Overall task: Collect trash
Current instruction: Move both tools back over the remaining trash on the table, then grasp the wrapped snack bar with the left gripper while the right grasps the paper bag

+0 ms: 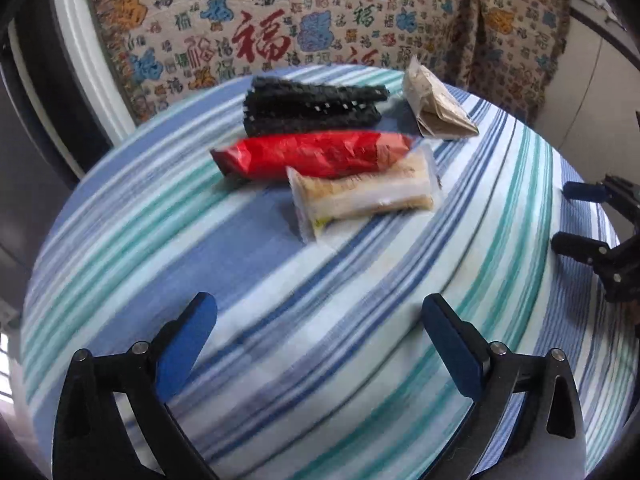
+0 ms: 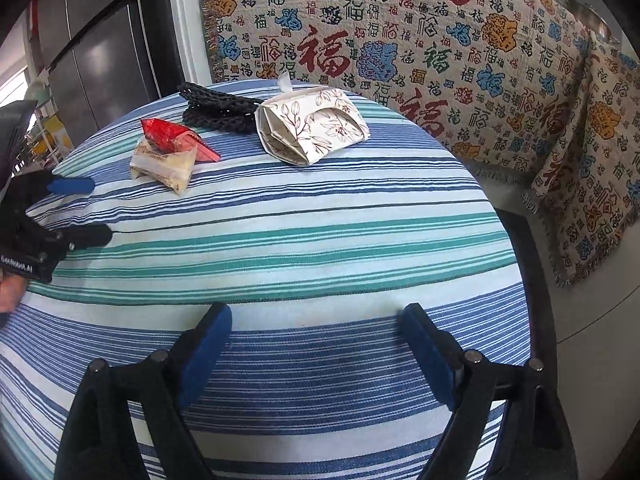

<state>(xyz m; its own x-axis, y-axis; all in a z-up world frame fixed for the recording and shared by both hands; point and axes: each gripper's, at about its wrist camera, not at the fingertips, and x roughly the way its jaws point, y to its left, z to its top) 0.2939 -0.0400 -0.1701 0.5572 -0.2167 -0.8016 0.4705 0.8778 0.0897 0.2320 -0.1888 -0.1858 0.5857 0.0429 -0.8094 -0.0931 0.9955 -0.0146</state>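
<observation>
A red snack wrapper (image 1: 316, 152) lies on the striped tablecloth (image 1: 280, 280), with a clear beige wrapper (image 1: 364, 196) touching its near side. The right wrist view shows the same pair, the red wrapper (image 2: 170, 134) resting on the beige wrapper (image 2: 168, 166). My left gripper (image 1: 320, 312) hovers open over the cloth, short of the wrappers, nothing between its blue pads. My right gripper (image 2: 316, 320) is open too, above bare cloth. Each gripper shows at the edge of the other's view: the right gripper (image 1: 572, 216) and the left gripper (image 2: 96, 210).
A black woven basket (image 1: 316, 106) lies behind the wrappers; a floral paper bag (image 2: 314, 124) stands beside it. The round table's edge (image 2: 516, 264) drops off to the right. A patterned cloth (image 2: 400, 32) covers the furniture behind. A hand (image 2: 10, 292) shows at far left.
</observation>
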